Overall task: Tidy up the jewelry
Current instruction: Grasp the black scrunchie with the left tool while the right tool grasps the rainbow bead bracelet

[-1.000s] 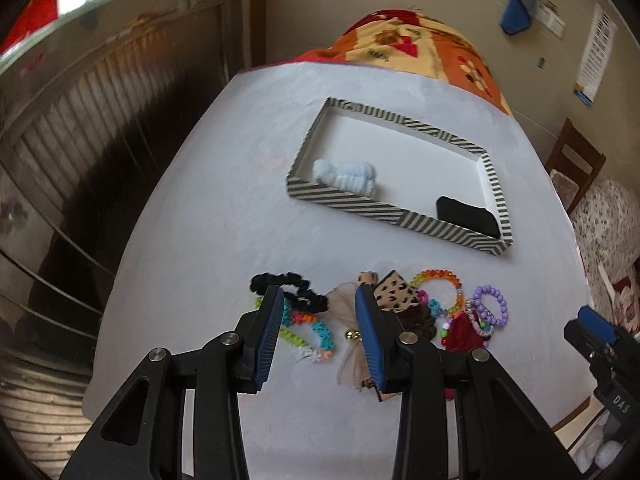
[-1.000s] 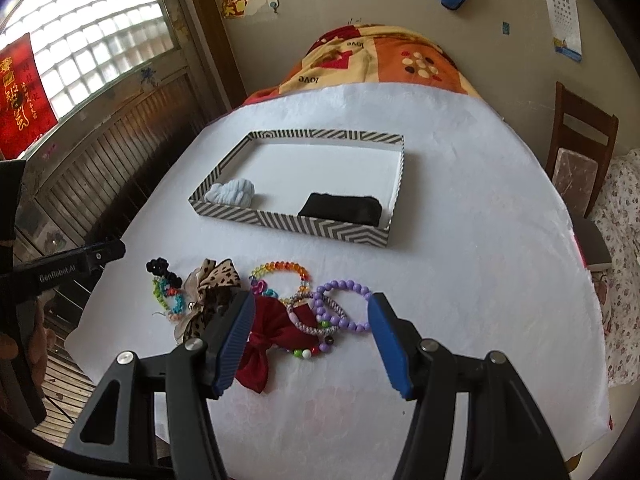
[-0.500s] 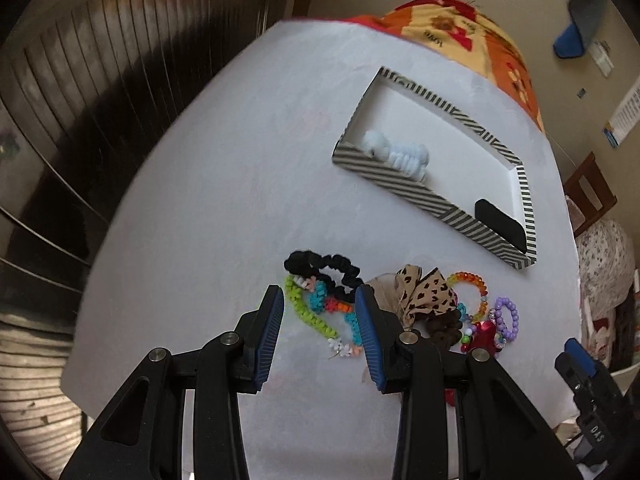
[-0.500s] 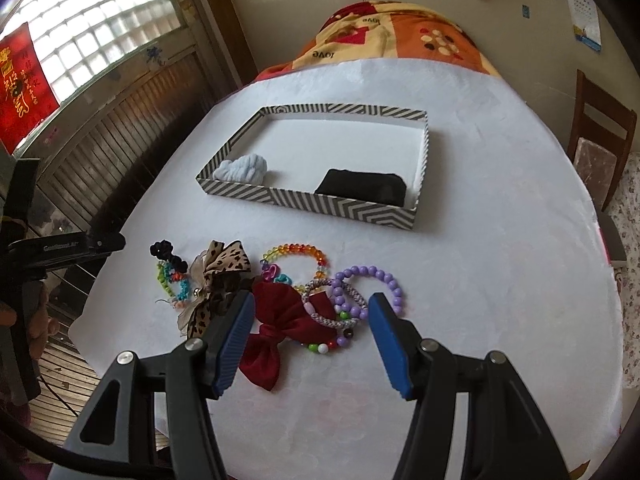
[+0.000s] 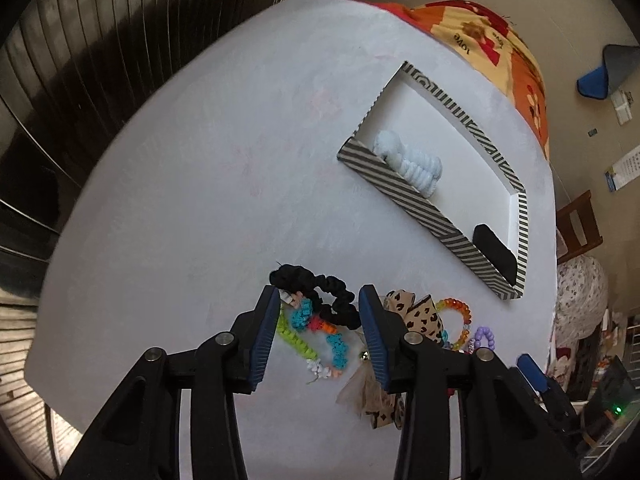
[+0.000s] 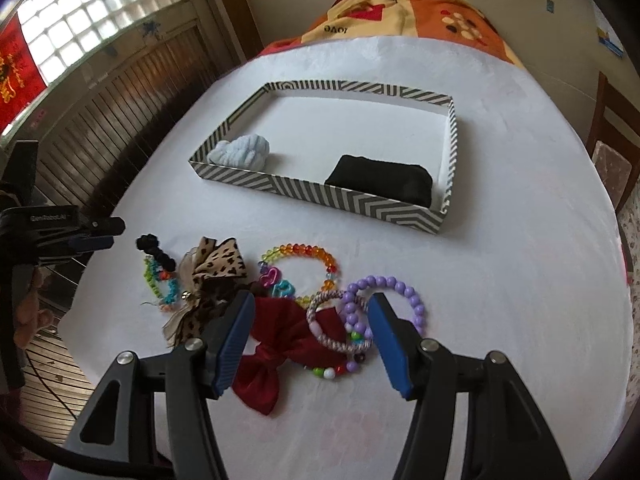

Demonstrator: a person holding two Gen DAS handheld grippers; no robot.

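A striped tray [image 6: 304, 194] [image 5: 416, 204] on the white table holds a pale blue scrunchie [image 6: 242, 152] and a black pouch [image 6: 382, 180]. Jewelry lies in a row before it: black scrunchie [image 5: 320, 294], colourful bead bracelet [image 5: 312, 332], leopard bow [image 6: 218, 266], orange bead bracelet [image 6: 304, 254], red bow [image 6: 280, 340], purple bead bracelet [image 6: 394, 294]. My left gripper [image 5: 318, 328] is open, its jaws either side of the black scrunchie and colourful bracelet. My right gripper [image 6: 312, 336] is open over the red bow and bracelets.
The table edge [image 5: 60, 264] drops off at the left beside dark wooden slats. A wooden chair [image 6: 612, 152] stands at the right. A patterned orange cloth [image 6: 400, 8] lies beyond the table's far end.
My left gripper has swung left and lowered onto the black scrunchie and colourful bracelet. My right gripper has moved forward and down over the red bow and bracelets. Both stay open.
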